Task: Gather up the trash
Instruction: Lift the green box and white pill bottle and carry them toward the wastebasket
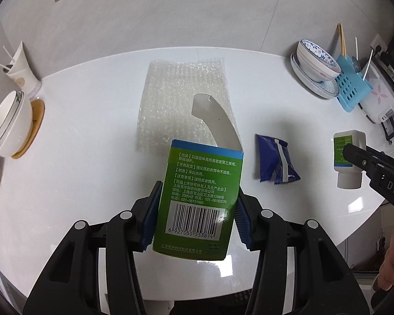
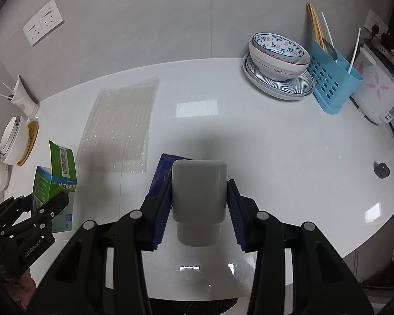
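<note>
Above table (image 1: 92, 131) | left gripper (image 1: 197, 210): green box (image 1: 199, 194) | right gripper (image 2: 199, 210): white bottle (image 2: 199, 197)

Bubble wrap (image 1: 182, 99) lies on the table (image 1: 92, 157), snack wrapper (image 1: 275, 160) to its right.

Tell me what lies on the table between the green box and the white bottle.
The blue wrapper lies between the green box and white bottle, clearest in the left wrist view.

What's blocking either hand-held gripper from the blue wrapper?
Nothing on the table, but both are full: left hand-held gripper clamps the green box, right hand-held gripper the white bottle. Blue wrapper lies free.
</note>
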Demonstrator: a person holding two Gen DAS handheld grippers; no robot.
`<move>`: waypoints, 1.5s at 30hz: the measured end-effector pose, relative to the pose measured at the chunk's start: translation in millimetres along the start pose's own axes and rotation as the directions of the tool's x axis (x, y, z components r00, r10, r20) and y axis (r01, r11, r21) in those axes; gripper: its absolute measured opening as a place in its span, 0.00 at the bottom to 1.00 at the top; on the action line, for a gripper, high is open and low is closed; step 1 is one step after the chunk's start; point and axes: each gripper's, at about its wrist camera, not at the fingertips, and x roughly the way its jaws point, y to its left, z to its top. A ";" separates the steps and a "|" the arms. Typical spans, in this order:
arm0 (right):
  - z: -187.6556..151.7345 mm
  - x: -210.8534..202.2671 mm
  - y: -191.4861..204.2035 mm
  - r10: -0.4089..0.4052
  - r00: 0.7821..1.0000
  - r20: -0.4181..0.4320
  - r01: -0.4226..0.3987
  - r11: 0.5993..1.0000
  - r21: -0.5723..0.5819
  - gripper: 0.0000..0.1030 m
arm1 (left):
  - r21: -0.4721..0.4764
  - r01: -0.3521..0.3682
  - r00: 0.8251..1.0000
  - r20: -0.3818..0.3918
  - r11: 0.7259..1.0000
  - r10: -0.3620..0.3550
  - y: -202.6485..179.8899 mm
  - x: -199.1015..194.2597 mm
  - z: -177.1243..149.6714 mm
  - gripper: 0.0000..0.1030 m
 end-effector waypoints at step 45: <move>-188.4 -51.6 -44.6 0.058 0.998 0.007 -0.057 0.989 -0.135 0.39 | -0.029 0.021 1.000 -0.010 0.999 -0.022 -54.0 -45.1 -190.0 0.48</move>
